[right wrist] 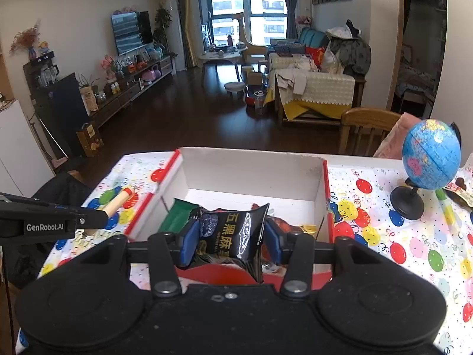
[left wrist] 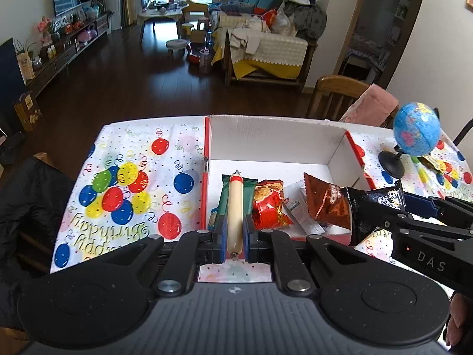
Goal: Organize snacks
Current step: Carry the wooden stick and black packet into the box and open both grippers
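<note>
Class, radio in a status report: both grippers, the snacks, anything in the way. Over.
Left gripper shut on pale sausage stick. Right gripper shut on black foil snack packet. White cardboard box ahead, holding packets. Nothing blocking.

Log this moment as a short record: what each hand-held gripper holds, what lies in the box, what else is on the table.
left hand-held gripper: shut on sausage stick
right hand-held gripper: shut on black snack packet
box: white inside, red outside, open top
box contents: green packet, red packet, brown packet
table cover: balloon tablecloth
beside box: globe
</note>
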Tool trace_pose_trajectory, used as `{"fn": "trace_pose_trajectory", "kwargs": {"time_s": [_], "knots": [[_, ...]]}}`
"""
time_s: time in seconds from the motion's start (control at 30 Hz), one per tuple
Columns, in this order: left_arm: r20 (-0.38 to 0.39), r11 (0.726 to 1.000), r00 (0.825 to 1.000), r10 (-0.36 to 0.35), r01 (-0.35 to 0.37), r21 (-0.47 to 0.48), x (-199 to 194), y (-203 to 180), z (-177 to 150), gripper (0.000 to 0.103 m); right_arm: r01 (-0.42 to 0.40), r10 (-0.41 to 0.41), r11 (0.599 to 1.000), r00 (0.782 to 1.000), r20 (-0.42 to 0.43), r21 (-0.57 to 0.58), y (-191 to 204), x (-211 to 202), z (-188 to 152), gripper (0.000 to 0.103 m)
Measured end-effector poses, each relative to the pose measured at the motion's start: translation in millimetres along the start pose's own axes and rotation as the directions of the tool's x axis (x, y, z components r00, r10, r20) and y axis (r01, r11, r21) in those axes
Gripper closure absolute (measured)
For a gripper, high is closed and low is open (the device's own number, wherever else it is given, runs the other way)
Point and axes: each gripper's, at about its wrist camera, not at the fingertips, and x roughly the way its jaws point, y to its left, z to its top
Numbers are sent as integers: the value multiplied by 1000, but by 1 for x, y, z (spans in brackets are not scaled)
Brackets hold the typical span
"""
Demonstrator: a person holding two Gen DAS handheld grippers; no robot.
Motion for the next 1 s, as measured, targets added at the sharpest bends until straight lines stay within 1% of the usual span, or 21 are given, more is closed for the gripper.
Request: {"fn": "trace_pose_trajectory", "kwargs": {"time_s": [0.27,0.5,0.8,1.0], "knots": [[-44,1000,999,24,-24,5,49,-4,14,93,6,-7,1000,999,-37,-20,-15,44,8,57],[-91,998,994,55,-55,-3,88,-2,20,93,-20,19,1000,997,-74,-12,-22,83,13,57],[-119,996,990,77,-72,51,117,-10,18,93,-62,54,996,992,-116,-66,-19,115,10,57],[-141,994,985,99,-92,58,128,-12,16,93,-73,62,995,989,-133,-73,-19,126,9,56]]}}
